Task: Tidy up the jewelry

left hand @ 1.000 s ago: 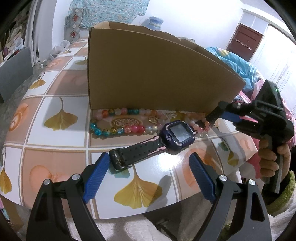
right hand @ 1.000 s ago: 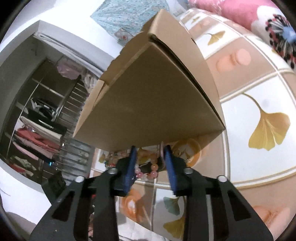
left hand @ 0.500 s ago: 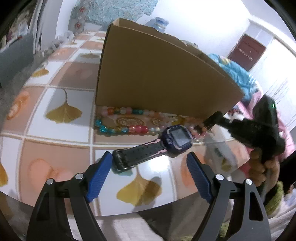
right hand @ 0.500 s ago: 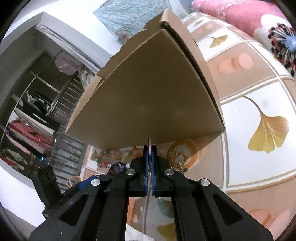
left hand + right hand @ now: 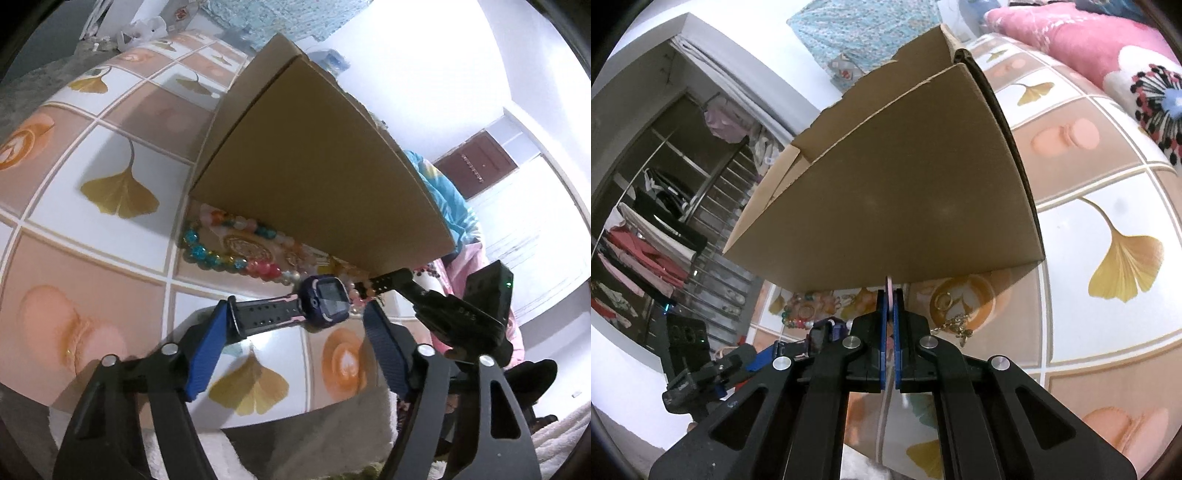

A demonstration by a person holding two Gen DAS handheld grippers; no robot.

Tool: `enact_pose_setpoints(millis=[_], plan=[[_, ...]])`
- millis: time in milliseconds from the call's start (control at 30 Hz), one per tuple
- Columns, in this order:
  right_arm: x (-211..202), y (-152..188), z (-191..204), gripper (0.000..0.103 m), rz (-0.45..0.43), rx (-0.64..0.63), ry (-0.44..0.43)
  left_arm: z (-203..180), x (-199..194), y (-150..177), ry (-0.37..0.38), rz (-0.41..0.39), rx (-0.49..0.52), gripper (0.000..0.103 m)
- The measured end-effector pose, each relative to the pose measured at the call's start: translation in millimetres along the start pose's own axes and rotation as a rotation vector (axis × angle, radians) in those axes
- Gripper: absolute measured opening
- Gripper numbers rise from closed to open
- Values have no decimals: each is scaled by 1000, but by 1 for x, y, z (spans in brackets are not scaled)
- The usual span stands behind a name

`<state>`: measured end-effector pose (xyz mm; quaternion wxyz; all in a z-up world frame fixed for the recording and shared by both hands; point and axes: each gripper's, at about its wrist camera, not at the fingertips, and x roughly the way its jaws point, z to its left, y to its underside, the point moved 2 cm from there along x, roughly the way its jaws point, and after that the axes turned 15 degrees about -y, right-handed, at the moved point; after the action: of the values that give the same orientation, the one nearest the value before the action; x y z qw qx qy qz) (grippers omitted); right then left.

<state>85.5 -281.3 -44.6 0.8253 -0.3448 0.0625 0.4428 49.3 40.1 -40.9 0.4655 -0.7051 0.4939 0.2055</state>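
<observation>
Right gripper [image 5: 889,295] newly clamped on watch [image 5: 325,301] strap, lifting at frame centre; left gripper [image 5: 295,343] apart; boxing likely next.

From my station, the cardboard box [image 5: 314,173] hid its own interior and covered the far beads of the bracelet [image 5: 229,254]. The watch [image 5: 325,299] blocked the beads behind it. In the right wrist view, the gold chain [image 5: 951,326] was too small to identify.
</observation>
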Motion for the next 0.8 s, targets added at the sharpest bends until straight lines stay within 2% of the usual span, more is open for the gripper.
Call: enact_pose_setpoints(millis=[67, 133, 233, 267, 300, 333, 433, 633, 800], plan=[[-2, 0, -1, 1, 1, -1, 2, -2, 1, -2, -40, -11, 20, 63], [-3, 0, -2, 1, 0, -2, 2, -3, 5, -2, -113, -14, 55, 52], [-4, 0, 2, 1, -8, -8, 1, -7, 8, -4, -199, -23, 98, 32], [-5, -1, 5, 1, -14, -13, 0, -7, 10, -5, -220, -18, 104, 21], [-7, -2, 8, 1, -20, -19, 2, -5, 11, -6, -227, -11, 104, 13], [-9, -4, 11, 1, -26, -28, 2, -3, 11, -7, -228, -3, 95, 8], [-14, -10, 22, 1, -39, -37, -4, -3, 6, -11, -199, -10, 77, 5], [-22, -18, 50, 1, -50, -72, -5, -26, -20, -19, -125, -53, 122, 4], [-27, -20, 58, 1, -55, -47, 4, -24, -24, -27, -49, -12, 75, 4]])
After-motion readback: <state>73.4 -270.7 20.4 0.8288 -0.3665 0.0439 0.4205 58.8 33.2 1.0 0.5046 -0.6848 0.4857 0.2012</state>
